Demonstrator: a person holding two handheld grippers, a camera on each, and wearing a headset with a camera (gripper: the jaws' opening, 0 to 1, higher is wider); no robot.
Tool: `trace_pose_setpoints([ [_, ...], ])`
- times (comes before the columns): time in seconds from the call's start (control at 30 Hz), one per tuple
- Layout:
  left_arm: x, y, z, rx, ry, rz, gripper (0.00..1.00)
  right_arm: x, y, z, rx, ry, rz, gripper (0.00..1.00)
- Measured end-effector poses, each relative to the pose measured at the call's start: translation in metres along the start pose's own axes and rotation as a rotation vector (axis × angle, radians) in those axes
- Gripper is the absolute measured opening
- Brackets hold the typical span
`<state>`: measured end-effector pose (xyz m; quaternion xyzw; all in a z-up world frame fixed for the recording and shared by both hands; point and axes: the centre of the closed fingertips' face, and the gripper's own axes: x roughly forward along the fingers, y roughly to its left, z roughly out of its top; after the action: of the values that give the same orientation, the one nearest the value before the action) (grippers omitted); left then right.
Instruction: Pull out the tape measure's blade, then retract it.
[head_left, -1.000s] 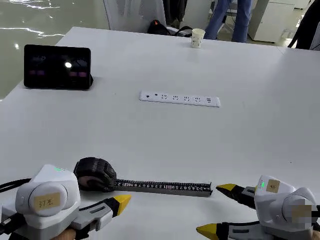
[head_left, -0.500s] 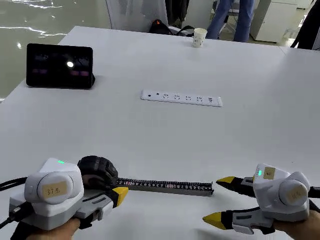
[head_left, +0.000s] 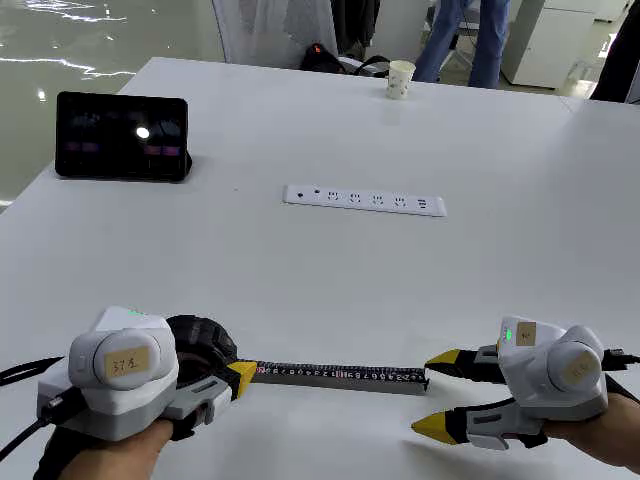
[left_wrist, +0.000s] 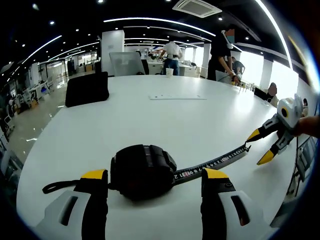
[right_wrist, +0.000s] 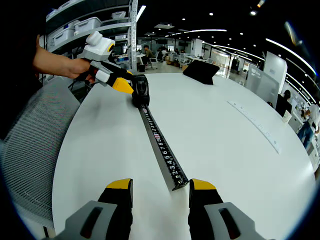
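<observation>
On the white worktop (head_left: 300, 270), near its front edge, the tape measure (head_left: 205, 340) lies with its blade (head_left: 340, 374) drawn out flat to the right. The case (left_wrist: 143, 170) looks rigid and grippy. The blade looks thin and springy, best taken at the end hook (right_wrist: 180, 183). The left gripper (left_wrist: 155, 174) stands open astride the case. The right gripper (right_wrist: 161, 184) stands open about the hook, holding nothing.

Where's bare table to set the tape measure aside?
The wide band between power strip and blade is bare, as is the stretch right of the power strip. The near edge is crowded: tape measure, left gripper, right gripper.
</observation>
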<state>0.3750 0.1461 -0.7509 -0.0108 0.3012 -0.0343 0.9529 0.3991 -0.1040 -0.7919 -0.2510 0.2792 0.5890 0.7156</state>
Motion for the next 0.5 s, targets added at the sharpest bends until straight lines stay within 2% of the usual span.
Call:
trace_pose_setpoints([
  [0.27,0.0042,0.0023,-0.0024,-0.022,0.013,0.009,0.7,-0.003,-0.0039,0.0027,-0.015,0.011,0.0,0.4],
  [0.5,0.0077,0.0054,-0.0049,-0.027,0.025,0.026,0.69,0.002,-0.0088,0.0028,-0.045,0.034,0.028,0.37],
])
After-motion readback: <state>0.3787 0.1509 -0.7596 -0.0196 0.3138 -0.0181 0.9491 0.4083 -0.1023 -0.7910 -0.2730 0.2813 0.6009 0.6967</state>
